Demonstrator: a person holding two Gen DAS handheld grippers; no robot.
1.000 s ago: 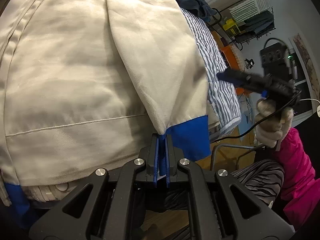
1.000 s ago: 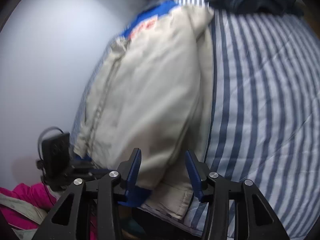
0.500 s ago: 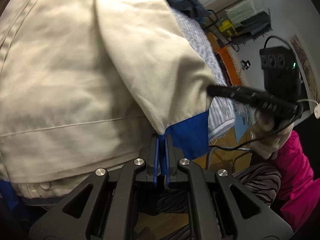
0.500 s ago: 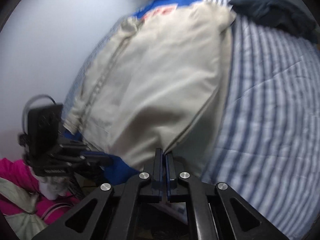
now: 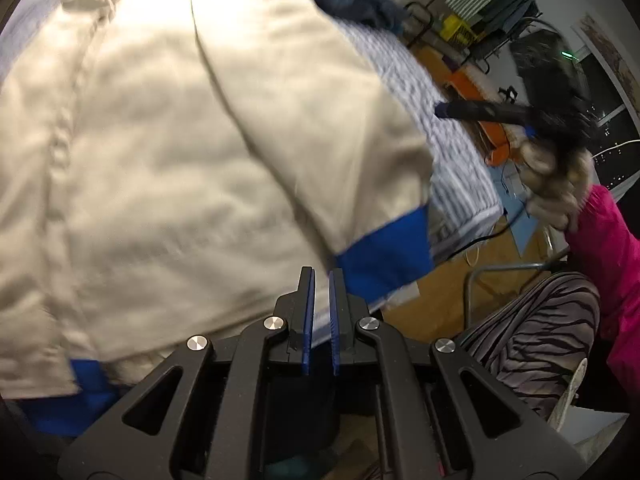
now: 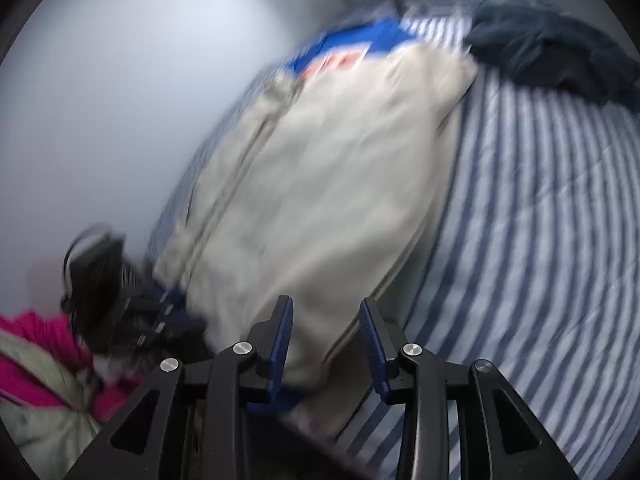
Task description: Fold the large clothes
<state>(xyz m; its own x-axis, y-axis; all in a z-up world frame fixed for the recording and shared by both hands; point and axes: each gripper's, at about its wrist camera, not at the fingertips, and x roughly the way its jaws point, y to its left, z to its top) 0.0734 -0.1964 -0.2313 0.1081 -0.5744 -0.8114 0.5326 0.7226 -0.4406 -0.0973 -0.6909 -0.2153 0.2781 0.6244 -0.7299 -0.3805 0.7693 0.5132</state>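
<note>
A large cream jacket with blue trim lies on the striped bed; it also shows in the right wrist view. One sleeve is folded over the body, and its blue cuff lies at the near edge. My left gripper is slightly open just below the cuff, with nothing between its pads. My right gripper is open above the jacket's near hem and shows in the left wrist view to the right of the sleeve. Both views are blurred.
The blue-and-white striped bedsheet spreads to the right of the jacket. A dark navy garment lies at the far end of the bed. A white wall runs along the left side. A rack and orange items stand beyond the bed.
My left gripper has let go of the blue cuff and drawn back. My right gripper was shut on the jacket's edge half a second ago and is open now.
</note>
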